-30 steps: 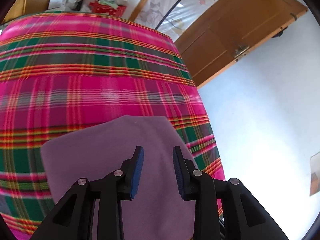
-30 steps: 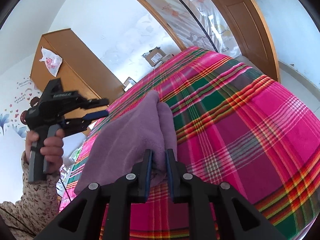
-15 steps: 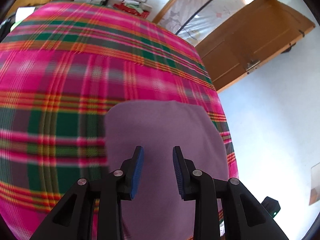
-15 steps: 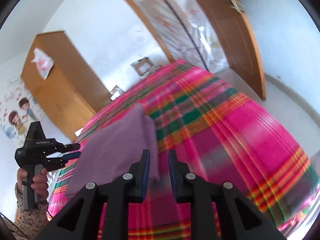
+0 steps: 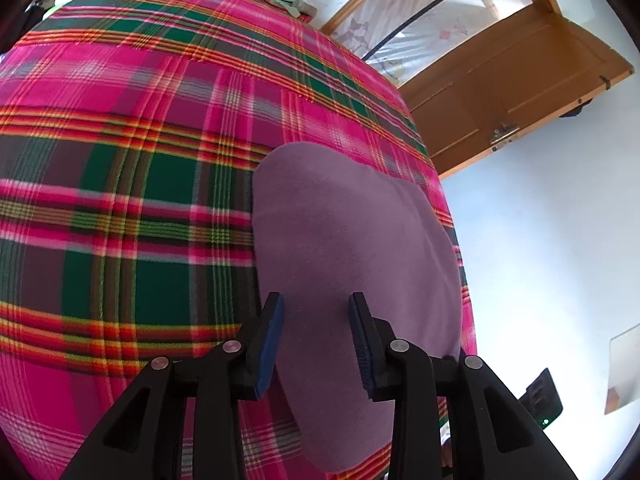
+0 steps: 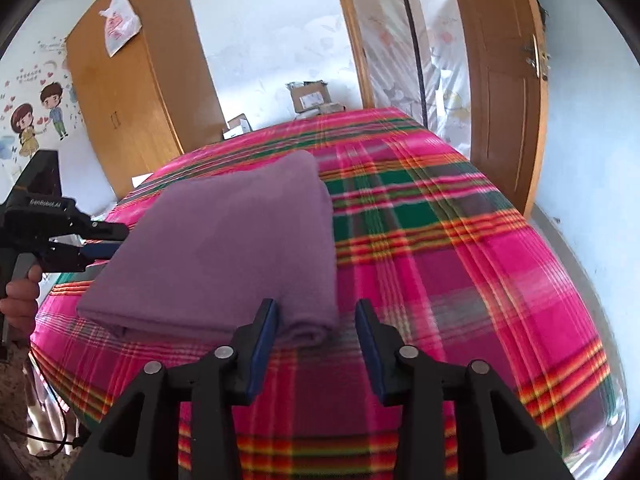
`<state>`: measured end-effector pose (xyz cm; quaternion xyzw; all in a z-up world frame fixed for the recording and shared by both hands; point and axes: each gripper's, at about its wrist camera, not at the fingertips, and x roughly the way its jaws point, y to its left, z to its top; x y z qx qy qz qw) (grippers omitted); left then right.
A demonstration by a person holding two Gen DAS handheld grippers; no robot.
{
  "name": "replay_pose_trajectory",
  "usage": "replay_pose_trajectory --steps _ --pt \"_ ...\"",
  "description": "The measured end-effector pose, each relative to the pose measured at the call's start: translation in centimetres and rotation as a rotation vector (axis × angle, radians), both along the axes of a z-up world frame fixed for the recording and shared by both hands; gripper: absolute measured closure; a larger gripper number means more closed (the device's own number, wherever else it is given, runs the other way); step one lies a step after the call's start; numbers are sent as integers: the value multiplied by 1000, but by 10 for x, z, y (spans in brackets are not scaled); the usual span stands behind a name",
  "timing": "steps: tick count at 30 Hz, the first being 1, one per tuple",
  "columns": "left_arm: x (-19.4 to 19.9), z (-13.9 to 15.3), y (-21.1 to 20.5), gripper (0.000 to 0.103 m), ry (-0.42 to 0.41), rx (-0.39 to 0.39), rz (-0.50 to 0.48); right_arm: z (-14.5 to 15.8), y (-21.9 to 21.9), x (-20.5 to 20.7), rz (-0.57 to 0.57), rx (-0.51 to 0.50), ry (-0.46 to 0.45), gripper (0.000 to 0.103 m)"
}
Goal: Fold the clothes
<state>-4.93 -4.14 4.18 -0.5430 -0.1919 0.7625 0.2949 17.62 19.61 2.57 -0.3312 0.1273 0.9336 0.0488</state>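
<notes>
A folded purple cloth [image 6: 224, 248] lies flat on the pink plaid bed cover [image 6: 440, 248], near the bed's front-left corner. My right gripper [image 6: 316, 312] stands open just in front of the cloth's near right corner, with nothing between its fingers. In the left wrist view the same purple cloth [image 5: 352, 256] lies by the bed's edge, and my left gripper [image 5: 316, 304] hovers open over it, empty. The left gripper [image 6: 100, 240] also shows in the right wrist view, held by a hand [image 6: 20, 300] at the cloth's left side.
A wooden wardrobe [image 6: 132, 92] stands behind the bed at the left. Cardboard boxes [image 6: 312, 96] sit past the bed's far end. A wooden door [image 6: 504, 80] is on the right, with white floor [image 5: 540, 240] beside the bed.
My right gripper has let go of the purple cloth and opened, and the cloth now lies flat and folded. My left gripper swung round over the cloth, still open.
</notes>
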Motion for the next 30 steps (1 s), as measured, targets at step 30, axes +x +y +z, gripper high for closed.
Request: replay_pose_trajectory --steps 30 --pt "-17 -29 1 36 -172 126 -130 -7 76 -105 238 -491 -184 37"
